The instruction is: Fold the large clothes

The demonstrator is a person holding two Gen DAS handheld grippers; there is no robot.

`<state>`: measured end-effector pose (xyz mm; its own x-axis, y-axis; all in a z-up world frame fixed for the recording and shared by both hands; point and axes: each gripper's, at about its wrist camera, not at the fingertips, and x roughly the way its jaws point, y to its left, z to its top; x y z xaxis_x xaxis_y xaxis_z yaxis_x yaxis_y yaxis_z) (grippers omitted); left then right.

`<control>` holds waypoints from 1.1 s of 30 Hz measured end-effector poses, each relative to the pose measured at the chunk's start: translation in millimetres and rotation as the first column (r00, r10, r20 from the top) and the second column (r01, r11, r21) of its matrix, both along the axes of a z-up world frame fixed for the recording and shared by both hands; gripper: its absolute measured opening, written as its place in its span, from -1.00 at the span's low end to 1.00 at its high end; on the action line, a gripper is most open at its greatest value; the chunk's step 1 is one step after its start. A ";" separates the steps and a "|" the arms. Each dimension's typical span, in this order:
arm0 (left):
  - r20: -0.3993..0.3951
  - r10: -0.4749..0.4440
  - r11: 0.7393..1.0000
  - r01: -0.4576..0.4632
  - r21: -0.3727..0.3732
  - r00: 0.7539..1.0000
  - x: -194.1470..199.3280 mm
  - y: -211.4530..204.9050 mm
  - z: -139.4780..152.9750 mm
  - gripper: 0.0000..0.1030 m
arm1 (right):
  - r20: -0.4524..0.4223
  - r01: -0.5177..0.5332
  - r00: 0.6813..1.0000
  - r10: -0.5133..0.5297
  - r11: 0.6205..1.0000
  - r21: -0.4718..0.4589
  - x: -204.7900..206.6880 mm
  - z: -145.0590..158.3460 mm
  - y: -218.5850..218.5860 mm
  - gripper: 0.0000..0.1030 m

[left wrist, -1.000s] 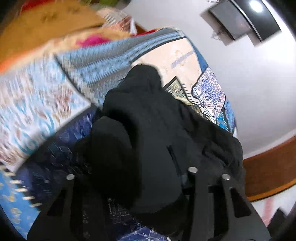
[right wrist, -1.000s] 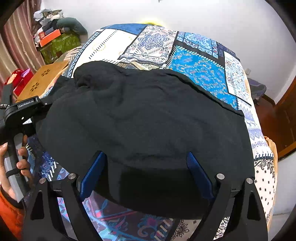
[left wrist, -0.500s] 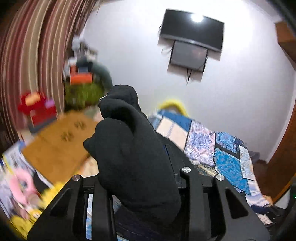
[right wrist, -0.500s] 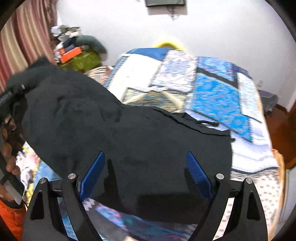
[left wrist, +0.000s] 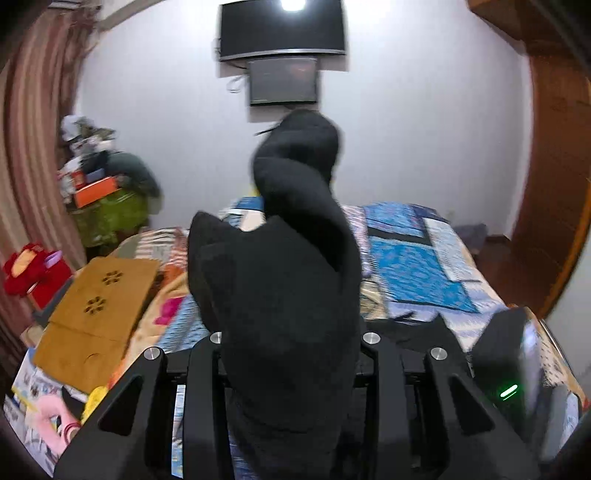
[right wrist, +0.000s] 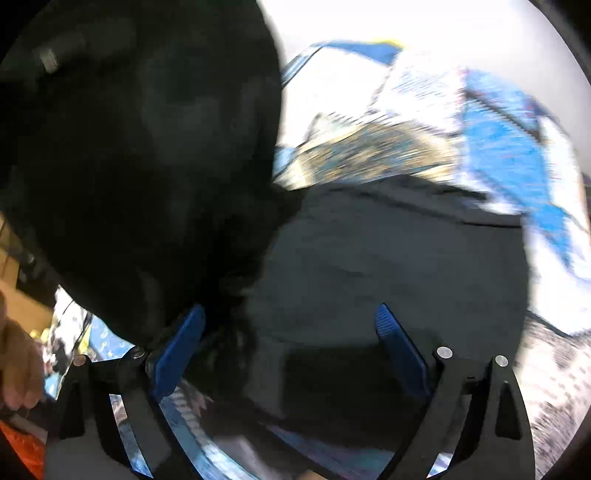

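Bedroom setting: white wall (left wrist: pixel 424 129) with a dark wall-mounted screen (left wrist: pixel 282 29), patchwork bedspread (left wrist: pixel 417 266) filling the mid-ground, striped curtain (left wrist: pixel 33 155) and a clutter pile at left.

Left wrist view. Left gripper (left wrist: pixel 291 347) has its fingers drawn together on a thick bunch of the black garment (left wrist: pixel 280 280), which stands up from the jaws and twists to a peak in front of the screen. A brown perforated board (left wrist: pixel 96 306) lies at the bed's left edge. Part of another black device with a green light (left wrist: pixel 509 391) sits low right; probably the other tool, not certain.

Right wrist view. Heavily motion-blurred. Right gripper (right wrist: pixel 291 350) has its blue pads (right wrist: pixel 400 350) wide apart with nothing between them. The garment appears twice here: a lifted dark mass at upper left, and a flatter grey-black spread on the bedspread directly ahead of the open jaws. A bare hand (right wrist: pixel 18 365) shows at the left edge.

Risks (judgement). The grip is on a bunched wad, not a clean edge, so layers may slip out unevenly and spoil the fold line. With the right jaws empty, the far side is unsupported and could drag or crumple.

View differences. Only the left view shows the clamp and the room; only the right view shows the garment portion lying on the bed.
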<state>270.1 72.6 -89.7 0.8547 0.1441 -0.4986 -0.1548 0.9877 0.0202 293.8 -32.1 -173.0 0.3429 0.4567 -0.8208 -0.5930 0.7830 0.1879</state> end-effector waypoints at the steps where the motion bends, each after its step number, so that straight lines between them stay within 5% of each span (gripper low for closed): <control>1: -0.009 -0.022 1.000 0.022 -0.001 1.000 0.7 -6.5 -0.5 -0.37 | 0.032 0.046 0.998 -0.045 0.999 -0.021 0.2 5.7 -22.3 0.80; 5: -0.064 -0.100 0.994 0.103 0.034 0.993 8.5 -52.7 -19.3 -0.37 | 0.107 0.199 0.976 -0.190 0.976 -0.087 2.2 13.9 -89.3 0.80; 9: -0.183 -0.182 0.977 0.198 0.076 0.966 15.0 -96.5 -57.0 -0.32 | 0.075 0.305 0.951 -0.298 0.948 -0.089 3.1 10.0 -143.2 0.80; 14: -0.358 -0.302 0.941 0.336 0.037 0.884 18.8 -123.8 -101.9 0.28 | 0.047 0.359 0.933 -0.357 0.929 -0.091 -10.0 6.7 -178.5 0.80; 18: -0.380 -0.336 0.922 0.384 0.056 0.862 4.4 -129.3 -98.9 0.37 | 0.058 0.361 0.932 -0.357 0.930 -0.068 -21.0 18.9 -187.4 0.80; 24: -0.376 -0.403 0.909 0.414 -0.055 0.835 -18.1 -113.2 -69.1 0.57 | 0.097 0.310 0.946 -0.309 0.951 0.009 -23.0 47.1 -166.9 0.80; 27: -0.348 -0.418 0.905 0.417 -0.083 0.839 -29.5 -96.6 -50.0 0.71 | 0.099 0.264 0.958 -0.268 0.963 0.056 -22.5 56.8 -149.4 0.80; 33: -0.282 -0.303 0.952 0.300 -0.055 0.910 -35.4 -42.0 -23.5 0.77 | 0.092 0.173 0.979 -0.183 0.979 0.109 -12.4 60.8 -99.7 0.80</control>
